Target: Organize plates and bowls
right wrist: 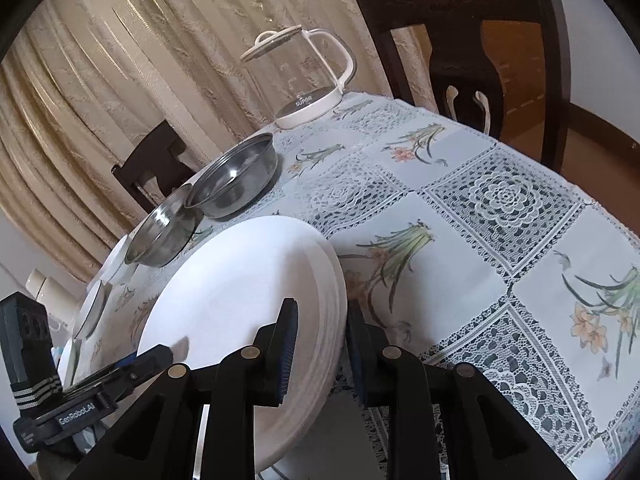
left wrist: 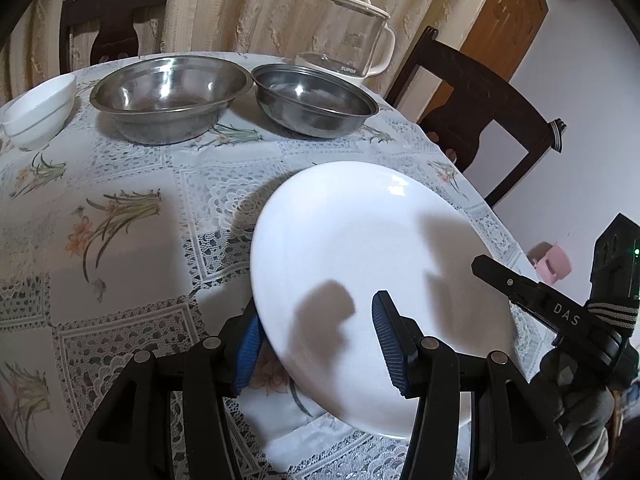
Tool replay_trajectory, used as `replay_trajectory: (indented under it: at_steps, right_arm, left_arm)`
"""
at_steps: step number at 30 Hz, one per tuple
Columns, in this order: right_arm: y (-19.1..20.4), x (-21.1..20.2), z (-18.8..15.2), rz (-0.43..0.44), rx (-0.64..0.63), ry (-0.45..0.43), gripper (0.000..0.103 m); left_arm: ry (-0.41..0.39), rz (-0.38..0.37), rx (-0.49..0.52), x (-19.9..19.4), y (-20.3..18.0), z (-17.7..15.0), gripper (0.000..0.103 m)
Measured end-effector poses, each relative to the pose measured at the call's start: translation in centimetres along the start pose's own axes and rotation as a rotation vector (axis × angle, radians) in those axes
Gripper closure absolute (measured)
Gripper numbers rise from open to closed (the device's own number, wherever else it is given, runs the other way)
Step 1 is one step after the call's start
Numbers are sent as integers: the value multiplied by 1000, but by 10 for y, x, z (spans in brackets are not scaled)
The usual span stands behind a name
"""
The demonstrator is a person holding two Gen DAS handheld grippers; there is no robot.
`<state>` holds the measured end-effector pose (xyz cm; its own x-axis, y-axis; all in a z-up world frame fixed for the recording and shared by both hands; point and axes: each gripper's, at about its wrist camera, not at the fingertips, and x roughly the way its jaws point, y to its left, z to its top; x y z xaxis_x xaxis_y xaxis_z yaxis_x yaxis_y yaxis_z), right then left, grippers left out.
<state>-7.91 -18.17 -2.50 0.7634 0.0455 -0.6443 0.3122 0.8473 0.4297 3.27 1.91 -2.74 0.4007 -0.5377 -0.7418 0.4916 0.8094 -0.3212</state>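
A stack of white plates hangs tilted above the flowered tablecloth, held from both sides. My left gripper is shut on its near edge, one blue pad under the stack and one on top. In the right wrist view the plate stack shows several rims, and my right gripper is shut on its edge. The right gripper reaches onto the stack's right side in the left wrist view. The left gripper shows at the stack's lower left in the right wrist view. Two steel bowls stand side by side at the back. Stacked white bowls sit far left.
A glass kettle on a white base stands behind the steel bowls at the table's far edge. Dark wooden chairs ring the round table. Curtains hang behind. A white bottle stands off the table's left side.
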Motion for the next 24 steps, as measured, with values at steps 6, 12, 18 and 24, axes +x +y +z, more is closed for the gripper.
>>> replay_trajectory:
  at_steps: [6,12,18,24]
  right_arm:
    - [7,-7,-2,-46,-28,-60,76]
    - [12,-12,-3,-76,-28,-101,70]
    - [26,-17,-5,-77,-37,-138,58]
    - [55,-26,-9,-86,-105,-198,55]
  left_arm:
    - [-50,14,-6,-16,4,-1,50]
    - [-93,50,-23,-34,16,-5,50]
    - [-101,88,-69,-45,36,-13,48]
    - [-133,139,-98,-61,56,-21,48]
